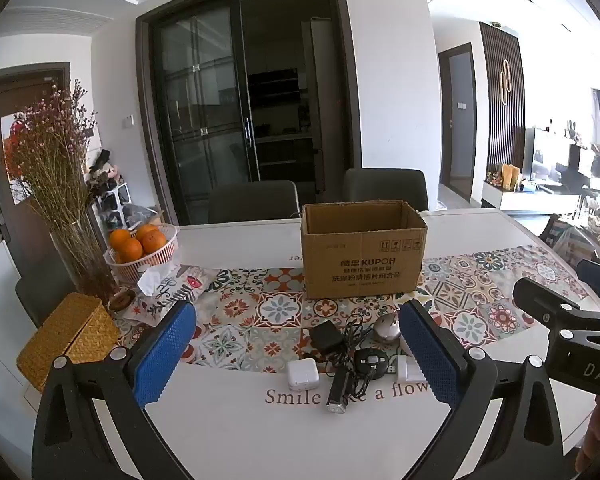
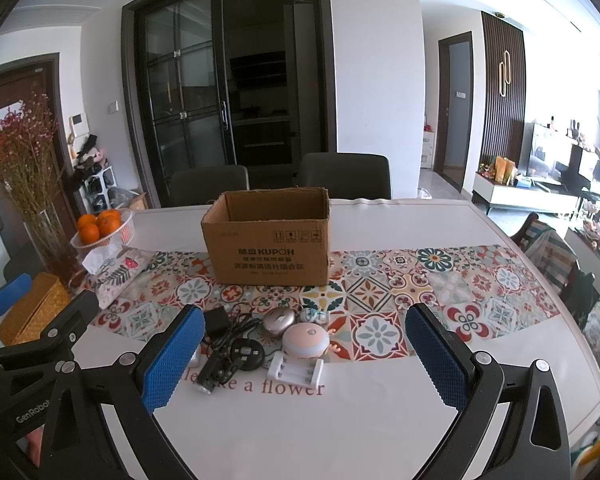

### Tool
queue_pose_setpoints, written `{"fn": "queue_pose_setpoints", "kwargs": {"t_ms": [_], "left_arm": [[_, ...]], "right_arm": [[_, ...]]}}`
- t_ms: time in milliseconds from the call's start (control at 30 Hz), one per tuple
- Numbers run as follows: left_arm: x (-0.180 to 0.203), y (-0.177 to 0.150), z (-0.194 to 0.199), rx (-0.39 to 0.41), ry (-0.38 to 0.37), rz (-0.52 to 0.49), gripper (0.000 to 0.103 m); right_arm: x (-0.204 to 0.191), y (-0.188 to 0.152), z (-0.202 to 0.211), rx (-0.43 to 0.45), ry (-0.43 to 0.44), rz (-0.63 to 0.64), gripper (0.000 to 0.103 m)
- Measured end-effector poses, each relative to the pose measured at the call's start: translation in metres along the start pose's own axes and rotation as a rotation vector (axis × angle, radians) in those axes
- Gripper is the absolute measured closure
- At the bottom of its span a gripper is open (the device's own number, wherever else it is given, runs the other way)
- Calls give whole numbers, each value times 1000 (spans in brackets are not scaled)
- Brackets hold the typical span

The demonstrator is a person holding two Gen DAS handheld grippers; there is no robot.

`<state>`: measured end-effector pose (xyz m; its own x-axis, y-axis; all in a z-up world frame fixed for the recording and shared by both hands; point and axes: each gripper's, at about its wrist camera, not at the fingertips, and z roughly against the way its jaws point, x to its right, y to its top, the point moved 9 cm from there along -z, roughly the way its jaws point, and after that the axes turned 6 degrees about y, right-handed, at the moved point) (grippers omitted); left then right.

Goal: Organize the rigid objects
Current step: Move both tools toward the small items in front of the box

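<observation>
An open cardboard box [image 1: 362,248] [image 2: 269,238] stands on the patterned table runner. In front of it lies a cluster of small items: a black adapter with cable [image 1: 326,336] [image 2: 216,322], a white charger cube [image 1: 303,373], a black flashlight [image 1: 338,392] [image 2: 210,376], a round black device [image 1: 371,361] [image 2: 247,353], a silver mouse [image 1: 386,326] [image 2: 278,320], a pink round lamp [image 2: 305,340] and a white battery holder [image 2: 298,370]. My left gripper [image 1: 296,360] is open and empty, above the cluster. My right gripper [image 2: 304,360] is open and empty, just right of it.
A basket of oranges [image 1: 142,248] [image 2: 102,228], a vase of dried flowers [image 1: 72,248], a fabric tissue pouch [image 1: 168,288] and a woven yellow box [image 1: 70,336] sit at the left. Two dark chairs [image 1: 254,200] stand behind the table. The table edge curves at right.
</observation>
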<state>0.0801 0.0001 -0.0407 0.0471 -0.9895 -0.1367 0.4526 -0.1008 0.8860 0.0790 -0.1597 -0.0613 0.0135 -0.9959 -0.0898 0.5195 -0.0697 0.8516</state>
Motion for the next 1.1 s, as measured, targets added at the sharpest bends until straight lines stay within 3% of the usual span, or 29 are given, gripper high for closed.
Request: {"fn": "queue_pose_setpoints", "kwargs": {"t_ms": [1100], "left_arm": [[0,-1,0,-4,-3,4,0]], "right_arm": [[-1,-1,-1,-6,0,5,1]]}}
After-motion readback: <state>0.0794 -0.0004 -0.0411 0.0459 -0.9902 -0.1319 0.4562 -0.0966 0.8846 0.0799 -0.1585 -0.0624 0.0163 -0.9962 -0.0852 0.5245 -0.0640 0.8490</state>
